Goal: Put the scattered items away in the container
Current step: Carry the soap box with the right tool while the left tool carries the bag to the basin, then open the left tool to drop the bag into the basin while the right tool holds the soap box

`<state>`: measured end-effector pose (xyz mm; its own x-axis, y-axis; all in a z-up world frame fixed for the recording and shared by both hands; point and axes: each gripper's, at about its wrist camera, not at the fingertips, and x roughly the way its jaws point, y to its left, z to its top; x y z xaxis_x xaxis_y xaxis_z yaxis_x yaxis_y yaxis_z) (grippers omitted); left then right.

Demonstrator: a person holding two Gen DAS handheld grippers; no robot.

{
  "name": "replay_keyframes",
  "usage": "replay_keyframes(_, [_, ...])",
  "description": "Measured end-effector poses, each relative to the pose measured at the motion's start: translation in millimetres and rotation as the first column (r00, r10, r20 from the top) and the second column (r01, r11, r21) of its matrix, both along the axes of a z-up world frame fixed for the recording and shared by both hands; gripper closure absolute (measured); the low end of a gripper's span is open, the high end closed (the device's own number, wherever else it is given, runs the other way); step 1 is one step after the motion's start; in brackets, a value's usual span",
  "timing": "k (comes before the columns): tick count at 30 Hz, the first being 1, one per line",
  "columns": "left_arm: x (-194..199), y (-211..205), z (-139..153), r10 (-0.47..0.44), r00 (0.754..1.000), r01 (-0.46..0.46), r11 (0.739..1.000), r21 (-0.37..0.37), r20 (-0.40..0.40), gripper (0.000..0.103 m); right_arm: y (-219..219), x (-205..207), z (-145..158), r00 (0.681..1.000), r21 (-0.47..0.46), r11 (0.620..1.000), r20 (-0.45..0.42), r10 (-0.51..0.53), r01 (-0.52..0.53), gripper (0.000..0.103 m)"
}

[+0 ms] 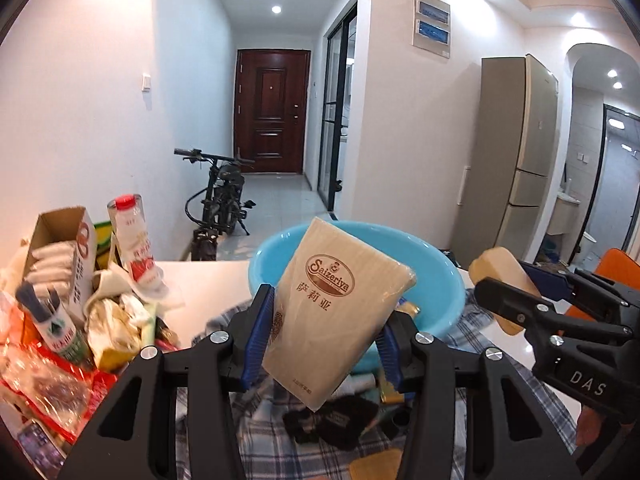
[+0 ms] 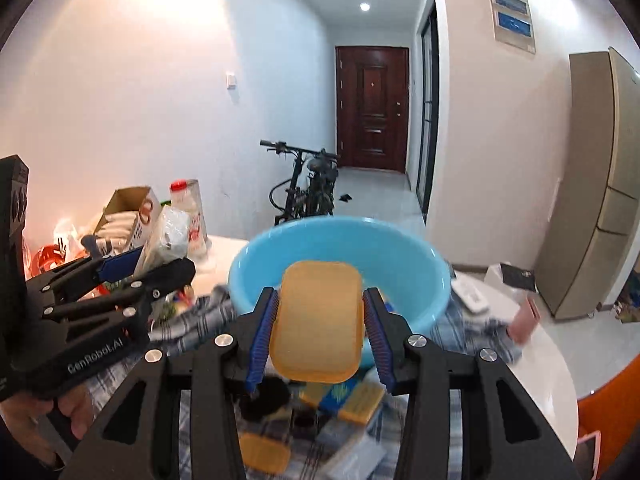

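My left gripper (image 1: 328, 320) is shut on a beige wrapped napkin pack (image 1: 340, 280) printed "Saizeriya", held tilted in the air in front of the blue basin (image 1: 436, 260). In the right wrist view, my right gripper (image 2: 320, 324) is shut on a yellow-orange rounded plastic box (image 2: 318, 312), raised just before the basin (image 2: 400, 248). Each gripper shows in the other's view: the right gripper (image 1: 508, 280) with its box (image 1: 494, 260) at the right, the left gripper (image 2: 156, 260) with the pack (image 2: 170, 232) at the left. Both are lifted above the plaid cloth.
A plaid cloth (image 2: 200, 320) covers the white table (image 2: 540, 360), with several small items (image 2: 352, 396) lying on it below the grippers. At the left is a clutter pile with a cardboard box (image 1: 60, 248), a red-capped bottle (image 1: 132, 232) and wrappers. An orange chair (image 1: 616, 264) stands on the right.
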<state>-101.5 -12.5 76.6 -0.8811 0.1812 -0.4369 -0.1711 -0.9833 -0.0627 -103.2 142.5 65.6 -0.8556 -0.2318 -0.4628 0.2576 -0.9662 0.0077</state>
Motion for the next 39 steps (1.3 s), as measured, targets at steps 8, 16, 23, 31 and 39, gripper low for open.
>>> replay_keyframes(8, [-33,13,21,0.022,0.999,-0.023,1.0,-0.017,-0.041,0.057,4,-43,21,0.999,-0.009,1.0,-0.035,-0.012,0.012,0.057])
replay_keyframes(16, [-70,24,21,0.034,0.997,-0.037,0.998,-0.043,-0.065,0.057,10,-84,33,0.999,-0.01,1.0,-0.046,-0.027,0.026,0.057])
replay_keyframes(23, [-99,23,3,0.054,0.998,-0.055,0.998,-0.025,-0.014,0.057,-1,-119,10,1.0,0.016,1.0,-0.001,-0.019,0.019,0.057])
replay_keyframes(31, [-105,21,-3,0.066,0.998,-0.066,0.997,-0.033,0.015,0.056,-8,-128,1,1.0,0.03,0.999,0.015,-0.013,0.012,0.057])
replay_keyframes(39, [-104,28,-2,0.045,0.999,-0.044,0.998,-0.045,0.012,0.056,0,-128,1,0.999,0.043,0.998,0.011,-0.039,0.038,0.057])
